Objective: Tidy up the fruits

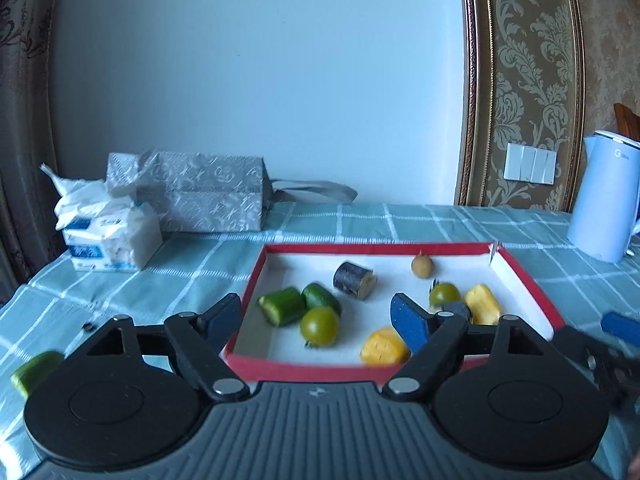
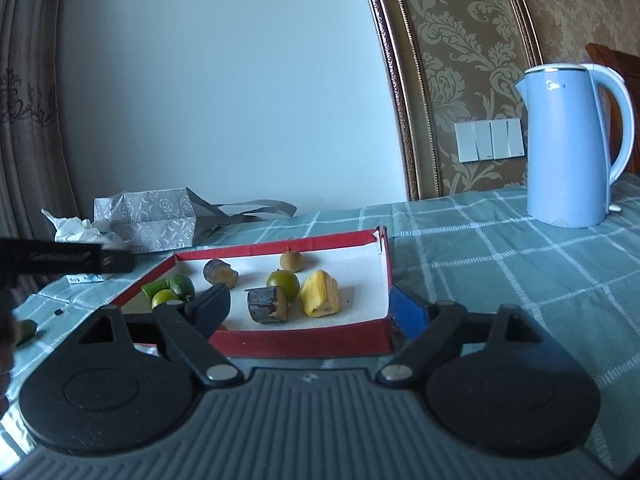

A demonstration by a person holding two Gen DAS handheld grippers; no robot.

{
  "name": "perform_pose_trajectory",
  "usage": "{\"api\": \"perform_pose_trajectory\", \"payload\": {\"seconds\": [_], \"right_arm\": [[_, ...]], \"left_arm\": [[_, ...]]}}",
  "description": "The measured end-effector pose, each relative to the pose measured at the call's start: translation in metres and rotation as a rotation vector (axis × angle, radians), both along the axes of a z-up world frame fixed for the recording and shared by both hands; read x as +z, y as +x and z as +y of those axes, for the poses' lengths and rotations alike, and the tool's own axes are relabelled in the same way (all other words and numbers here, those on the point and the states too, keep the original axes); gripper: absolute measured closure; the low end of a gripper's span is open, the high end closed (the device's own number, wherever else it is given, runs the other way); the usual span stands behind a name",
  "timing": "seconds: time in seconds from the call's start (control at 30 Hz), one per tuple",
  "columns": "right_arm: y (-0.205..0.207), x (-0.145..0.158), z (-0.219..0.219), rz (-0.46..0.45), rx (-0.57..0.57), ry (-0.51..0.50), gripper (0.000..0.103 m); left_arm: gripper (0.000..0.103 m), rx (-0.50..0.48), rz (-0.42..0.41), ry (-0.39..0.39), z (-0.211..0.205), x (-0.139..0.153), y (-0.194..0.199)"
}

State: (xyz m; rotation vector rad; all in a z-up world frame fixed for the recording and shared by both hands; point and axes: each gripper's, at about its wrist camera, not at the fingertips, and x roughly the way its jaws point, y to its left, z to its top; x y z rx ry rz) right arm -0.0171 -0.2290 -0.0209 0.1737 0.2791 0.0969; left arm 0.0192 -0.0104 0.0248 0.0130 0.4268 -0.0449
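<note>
While fruits fill the tray [image 1: 524, 276], cucumber piece [image 1: 34, 370] lies left of it.

Both wrist cameras sat low over the worktop [image 1: 400, 220], looking forward along their tongs toward the back wall. The left view faced the red-rimmed tray [image 1: 256, 276] squarely and close; the right view looked from its near right corner. Both shared the tray [image 2: 384, 280] and kettle [image 2: 568, 152].

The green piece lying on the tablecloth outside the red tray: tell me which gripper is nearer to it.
Left. The green piece lies just beside the left gripper, off its left side. The right gripper is open over the red tray's opposite end, with the piece far off to its left.
</note>
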Motion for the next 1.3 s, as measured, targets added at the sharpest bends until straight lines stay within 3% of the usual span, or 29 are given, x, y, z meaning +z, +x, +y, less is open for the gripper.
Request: {"api": "perform_pose_trajectory", "payload": {"seconds": [0.13, 0.17, 0.3, 0.43, 0.53, 0.63, 1.0, 1.3], "right_arm": [[-0.003, 0.002, 0.003, -0.018, -0.009, -0.018, 0.012], [-0.005, 0.003, 0.005, -0.033, -0.016, -0.028, 0.001], [-0.011, 0.007, 0.017, -0.085, -0.085, -0.142, 0.0], [-0.014, 0.009, 0.02, -0.12, -0.094, -0.168, 0.0], [-0.01, 0.009, 0.023, -0.1, -0.092, -0.183, 0.0], [-0.008, 0.007, 0.029, -0.079, -0.071, -0.194, 0.0], [-0.011, 0.004, 0.063, -0.05, 0.001, -0.162, 0.0], [-0.004, 0.0, 0.084, 0.027, -0.045, -0.133, 0.0]], "left_arm": [[0.021, 0.0, 0.004, 0.004, 0.009, -0.01, -0.016], [0.021, 0.001, 0.013, 0.006, 0.011, -0.013, -0.018], [0.015, 0.022, 0.051, 0.014, 0.018, -0.022, -0.022], [0.014, 0.044, 0.045, 0.02, 0.025, -0.026, -0.027], [0.014, 0.047, 0.045, 0.017, 0.027, -0.026, -0.03], [0.001, 0.062, 0.039, 0.004, 0.03, -0.026, -0.032], [0.001, 0.057, 0.056, -0.009, 0.033, -0.029, -0.032], [0.0, 0.098, 0.064, -0.02, 0.036, -0.028, -0.033]]}}
